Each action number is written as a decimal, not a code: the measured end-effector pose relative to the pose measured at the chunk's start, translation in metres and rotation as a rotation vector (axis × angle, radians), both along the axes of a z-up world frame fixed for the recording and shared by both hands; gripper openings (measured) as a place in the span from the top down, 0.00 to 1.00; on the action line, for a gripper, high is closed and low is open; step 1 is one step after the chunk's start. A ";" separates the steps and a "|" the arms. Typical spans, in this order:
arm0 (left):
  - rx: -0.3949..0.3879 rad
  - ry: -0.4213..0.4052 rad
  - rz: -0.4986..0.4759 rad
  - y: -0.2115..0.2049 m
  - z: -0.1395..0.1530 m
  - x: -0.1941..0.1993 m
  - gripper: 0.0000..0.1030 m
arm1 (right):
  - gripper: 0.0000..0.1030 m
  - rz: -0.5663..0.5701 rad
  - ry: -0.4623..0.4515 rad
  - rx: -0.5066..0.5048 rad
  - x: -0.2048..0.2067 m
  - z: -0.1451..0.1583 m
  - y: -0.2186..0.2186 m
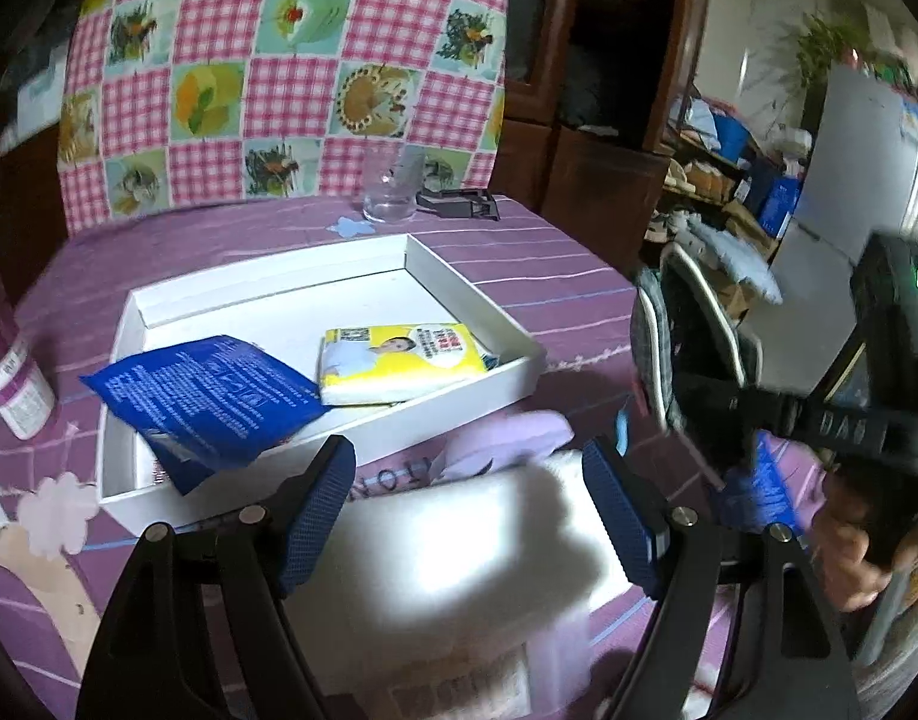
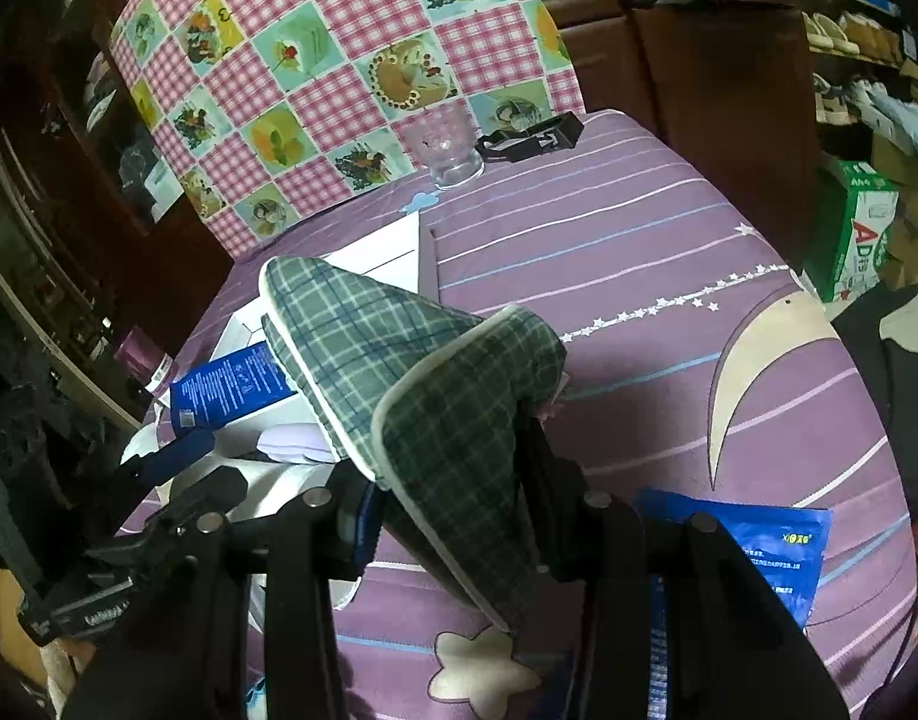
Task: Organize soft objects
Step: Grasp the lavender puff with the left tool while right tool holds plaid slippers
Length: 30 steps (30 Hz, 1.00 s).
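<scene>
The right gripper (image 2: 453,534) pinches a plaid slipper (image 2: 399,372) by its heel, toe sagging over the tray (image 1: 477,300): light and floppy. The left gripper (image 1: 468,510) stands wide over a white pack (image 1: 459,546) at the table's near edge.

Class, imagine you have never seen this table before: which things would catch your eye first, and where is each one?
A green plaid slipper dominates the right wrist view, clamped in the right hand-held gripper above the purple striped bedspread. In the left wrist view, a white tray holds a blue packet and a yellow tissue pack. A pink checked cloth hangs behind.
</scene>
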<state>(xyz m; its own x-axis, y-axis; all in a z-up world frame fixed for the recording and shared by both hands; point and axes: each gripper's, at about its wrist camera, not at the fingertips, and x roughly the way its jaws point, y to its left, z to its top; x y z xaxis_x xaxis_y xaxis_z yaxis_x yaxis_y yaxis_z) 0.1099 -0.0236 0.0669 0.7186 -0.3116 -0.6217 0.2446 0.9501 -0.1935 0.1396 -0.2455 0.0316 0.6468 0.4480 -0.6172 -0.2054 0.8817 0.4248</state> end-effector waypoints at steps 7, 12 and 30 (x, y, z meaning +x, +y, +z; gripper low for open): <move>-0.150 0.100 0.054 0.014 0.018 0.019 0.24 | 0.59 -0.011 0.020 0.026 0.001 -0.001 -0.005; -0.120 0.163 0.103 -0.003 0.021 0.029 0.24 | 0.59 -0.005 0.020 0.022 0.000 0.000 -0.003; 0.109 0.389 0.252 -0.047 -0.011 0.058 0.39 | 0.58 -0.076 0.019 0.008 0.004 0.004 -0.017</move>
<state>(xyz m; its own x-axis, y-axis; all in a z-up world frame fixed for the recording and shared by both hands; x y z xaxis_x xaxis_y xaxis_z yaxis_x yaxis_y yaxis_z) 0.1684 -0.0711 0.0559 0.4708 -0.0762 -0.8790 -0.0666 0.9904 -0.1215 0.1435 -0.2624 0.0358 0.6675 0.4031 -0.6261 -0.1299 0.8909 0.4351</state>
